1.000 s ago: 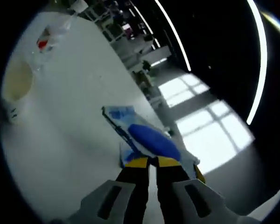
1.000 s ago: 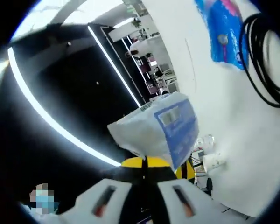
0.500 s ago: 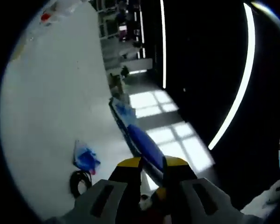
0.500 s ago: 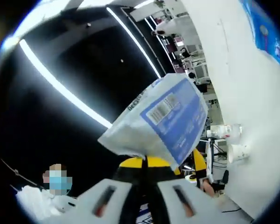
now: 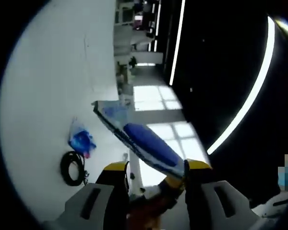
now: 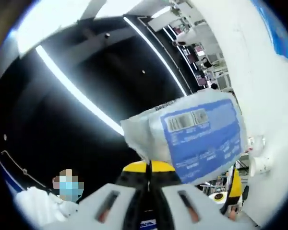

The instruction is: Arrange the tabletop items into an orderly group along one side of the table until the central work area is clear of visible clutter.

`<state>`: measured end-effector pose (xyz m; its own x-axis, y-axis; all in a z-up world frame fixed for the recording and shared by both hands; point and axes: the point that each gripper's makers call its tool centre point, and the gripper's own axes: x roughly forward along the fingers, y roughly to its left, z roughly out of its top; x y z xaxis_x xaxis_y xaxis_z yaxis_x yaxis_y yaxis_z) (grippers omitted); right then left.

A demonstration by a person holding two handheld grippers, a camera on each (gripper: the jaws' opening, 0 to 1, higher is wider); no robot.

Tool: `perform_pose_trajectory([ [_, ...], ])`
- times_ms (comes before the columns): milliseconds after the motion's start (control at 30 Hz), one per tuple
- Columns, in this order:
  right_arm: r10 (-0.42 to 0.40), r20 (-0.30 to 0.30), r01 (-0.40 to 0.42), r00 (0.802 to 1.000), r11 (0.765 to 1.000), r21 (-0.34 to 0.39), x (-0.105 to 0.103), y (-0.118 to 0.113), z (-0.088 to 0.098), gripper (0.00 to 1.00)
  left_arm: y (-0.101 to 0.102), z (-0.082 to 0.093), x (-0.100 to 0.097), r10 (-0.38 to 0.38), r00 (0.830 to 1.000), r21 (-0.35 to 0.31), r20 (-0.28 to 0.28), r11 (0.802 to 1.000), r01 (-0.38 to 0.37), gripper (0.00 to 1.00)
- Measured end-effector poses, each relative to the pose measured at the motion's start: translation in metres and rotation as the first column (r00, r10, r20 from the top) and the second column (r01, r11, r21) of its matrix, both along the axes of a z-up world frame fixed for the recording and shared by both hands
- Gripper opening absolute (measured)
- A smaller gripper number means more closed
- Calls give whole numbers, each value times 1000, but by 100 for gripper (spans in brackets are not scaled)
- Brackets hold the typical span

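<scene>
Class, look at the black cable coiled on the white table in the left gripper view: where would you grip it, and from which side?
Probably from above, closing across one strand of the cable on its outer rim. It lies flat as an open loop on the table, so a jaw can drop inside the ring. The small blue packet lies close beside it, so choose the far side.

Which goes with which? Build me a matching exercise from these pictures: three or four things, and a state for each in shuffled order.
Things:
1. blue-and-white pouch
2. black cable
3. left tongs
4. right tongs

States:
A. open
B. coiled on the white table
C. shut on something
D. held up off the table

Pairs: 1-D, 2-B, 3-A, 4-C
</scene>
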<state>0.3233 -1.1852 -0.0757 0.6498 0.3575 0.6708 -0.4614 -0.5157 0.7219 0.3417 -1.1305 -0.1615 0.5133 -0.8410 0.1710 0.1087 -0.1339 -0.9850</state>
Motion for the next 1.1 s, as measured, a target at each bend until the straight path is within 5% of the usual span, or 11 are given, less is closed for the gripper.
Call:
perform_pose_trajectory([
  [133, 72, 13, -72, 997, 997, -14, -9, 15, -2, 0, 5, 10, 11, 57, 998, -27, 8, 998, -57, 40],
  [200, 92, 10, -92, 996, 996, -17, -10, 18, -6, 0, 9, 16, 17, 78, 997, -31, 25, 997, -77, 31],
  [300, 114, 3, -114, 993, 993, -10, -17, 23, -7, 0, 17, 10, 24, 106, 992, 51, 65, 993, -109, 16],
  [467, 142, -56, -146, 988, 987, -63, -21, 34, -21, 0, 33, 10, 31, 167, 984, 66, 69, 983, -172, 10],
  [600, 15, -137, -51, 990, 963, -266, -10, 27, -55, 0, 50, 4, 38, 228, 971, 114, 73, 965, -235, 5],
  [667, -78, -191, -10, 978, 907, -420, -3, 19, -85, 0, 58, 2, 40, 247, 964, 147, 97, 955, -259, 3],
  [700, -124, -204, 9, 971, 873, -488, -4, 19, -96, 5, 59, 2, 40, 242, 963, 172, 117, 950, -260, 2],
  [767, -126, -240, -7, 963, 874, -486, -5, 20, -102, 19, 58, -1, 40, 226, 961, 231, 157, 938, -258, 1],
  [833, -192, -289, 24, 938, 867, -497, 0, 14, -113, 35, 56, 3, 38, 213, 966, 200, 148, 950, -240, 1],
  [967, -222, -297, 2, 929, 804, -595, -2, 24, -132, 51, 55, 4, 39, 212, 965, 211, 155, 947, -242, 1],
  [1100, -229, -268, 41, 936, 826, -562, 1, 38, -116, 53, 46, 5, 33, 174, 971, 209, 165, 956, -207, 1],
])
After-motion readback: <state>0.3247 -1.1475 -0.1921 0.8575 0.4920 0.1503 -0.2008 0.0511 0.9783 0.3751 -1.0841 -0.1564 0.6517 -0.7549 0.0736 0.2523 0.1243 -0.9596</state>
